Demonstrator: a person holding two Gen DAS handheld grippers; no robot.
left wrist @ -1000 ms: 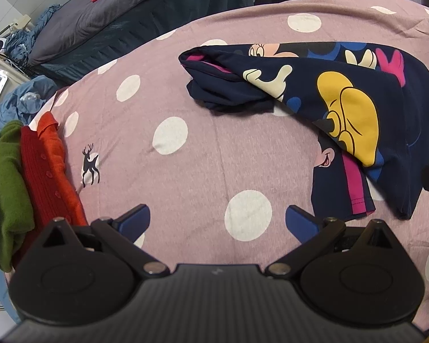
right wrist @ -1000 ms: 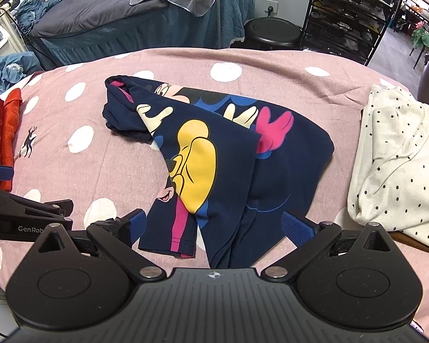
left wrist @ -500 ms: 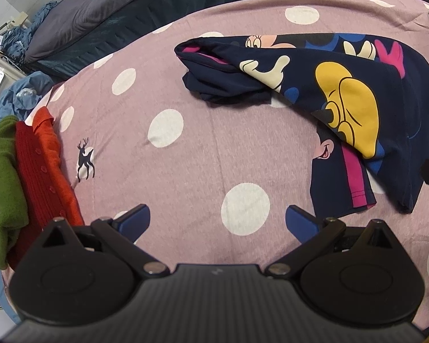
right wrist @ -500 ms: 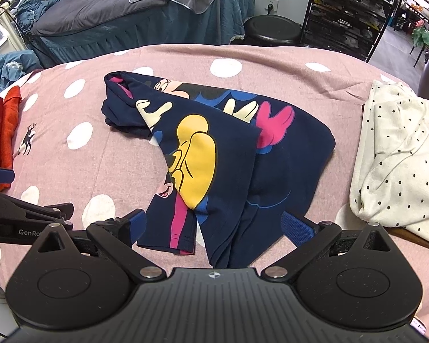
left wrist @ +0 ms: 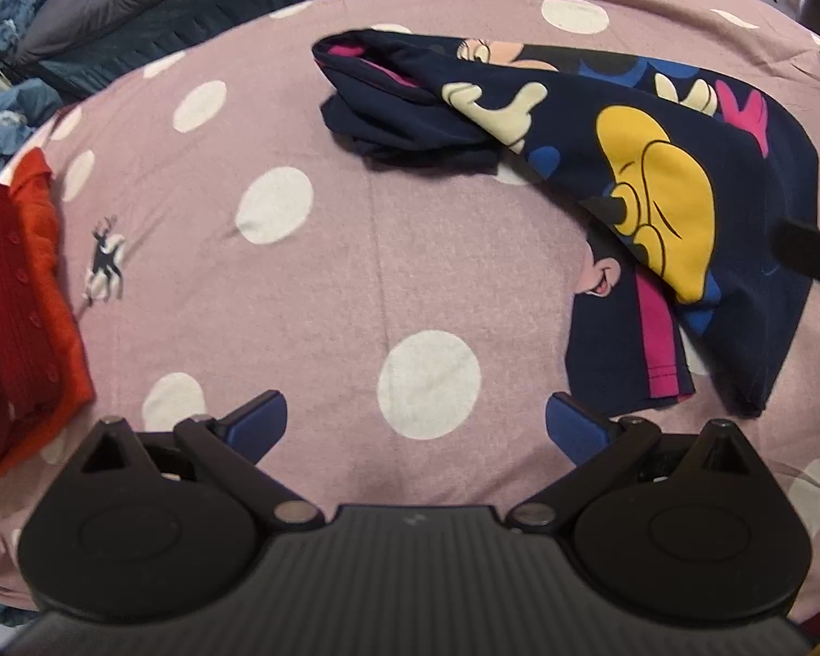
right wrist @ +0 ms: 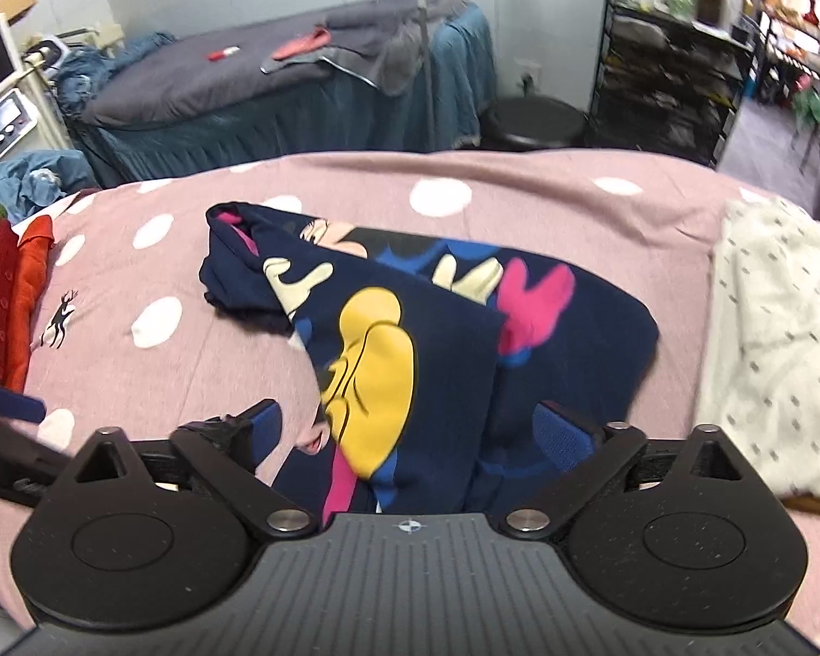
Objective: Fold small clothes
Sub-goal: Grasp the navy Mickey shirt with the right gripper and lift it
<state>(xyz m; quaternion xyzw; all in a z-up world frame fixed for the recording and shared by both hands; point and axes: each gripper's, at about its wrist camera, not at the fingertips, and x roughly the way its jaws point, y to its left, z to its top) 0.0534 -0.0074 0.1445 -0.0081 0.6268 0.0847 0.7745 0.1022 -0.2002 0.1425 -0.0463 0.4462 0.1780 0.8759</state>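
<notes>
- The navy cartoon-print garment (right wrist: 404, 339) lies half folded on the pink polka-dot blanket (left wrist: 311, 284), one printed flap turned over its middle and a bunched end at its far left.
- The right gripper (right wrist: 410, 437) sits low at the garment's near edge, jaws spread wide, with navy cloth lying between its blue pads (right wrist: 560, 440); nothing is clamped.
- The left gripper (left wrist: 415, 426) hovers over bare blanket to the left of the garment's near corner, jaws wide apart and empty.
- A stack of red and orange knitwear (left wrist: 33, 295) rests well left of the garment.
- A white dotted cloth (right wrist: 782, 350) lies to the garment's right.
</notes>
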